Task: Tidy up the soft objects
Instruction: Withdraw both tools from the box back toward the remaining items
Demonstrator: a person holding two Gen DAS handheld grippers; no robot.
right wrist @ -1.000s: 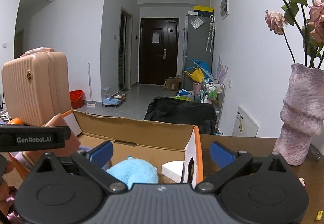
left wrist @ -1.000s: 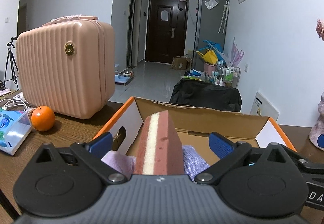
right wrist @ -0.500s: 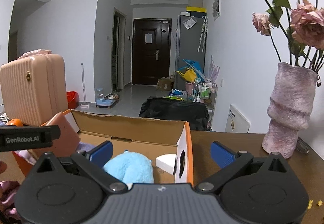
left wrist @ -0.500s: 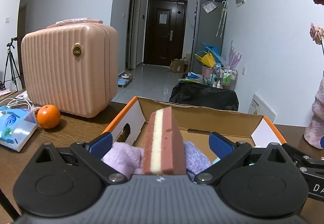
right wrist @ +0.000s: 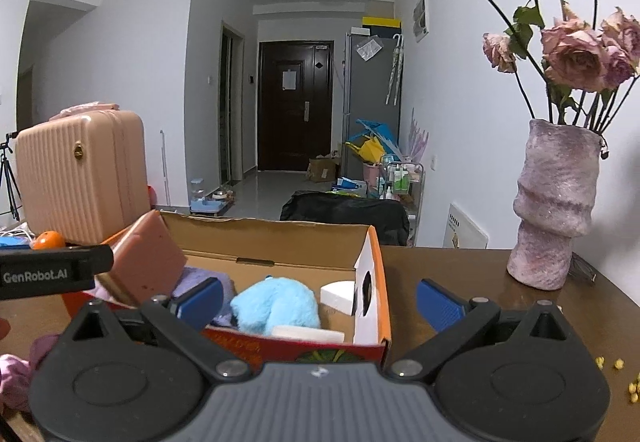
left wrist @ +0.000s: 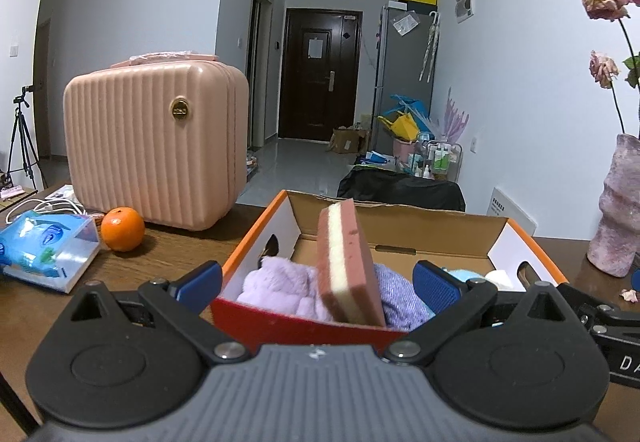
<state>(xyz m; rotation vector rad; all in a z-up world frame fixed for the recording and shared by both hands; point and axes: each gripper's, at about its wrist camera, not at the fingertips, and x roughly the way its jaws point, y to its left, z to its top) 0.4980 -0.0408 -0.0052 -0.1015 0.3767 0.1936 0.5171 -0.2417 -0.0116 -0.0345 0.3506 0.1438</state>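
An open cardboard box (left wrist: 400, 230) with orange edges sits on the brown table. A pink and cream sponge (left wrist: 348, 262) stands tilted inside it, leaning on purple cloths (left wrist: 276, 288). In the right wrist view the box (right wrist: 372, 254) also holds a blue plush toy (right wrist: 276, 304) and white foam pieces (right wrist: 338, 294); the sponge (right wrist: 146, 262) shows at its left end. My left gripper (left wrist: 316, 284) is open and empty, just before the box's near wall. My right gripper (right wrist: 320, 300) is open and empty, straddling the box's right front corner.
A pink ribbed case (left wrist: 156, 138), an orange (left wrist: 122, 229) and a blue tissue pack (left wrist: 44, 250) are at the left. A pink vase (right wrist: 554, 206) with dried roses stands at the right. Yellow crumbs (right wrist: 612, 364) lie on the table. A pink cloth (right wrist: 16, 374) lies at the far left.
Both grippers have drawn back from the box. The sponge, formerly upright between the left fingers, now stands free in the box and leans to the right.
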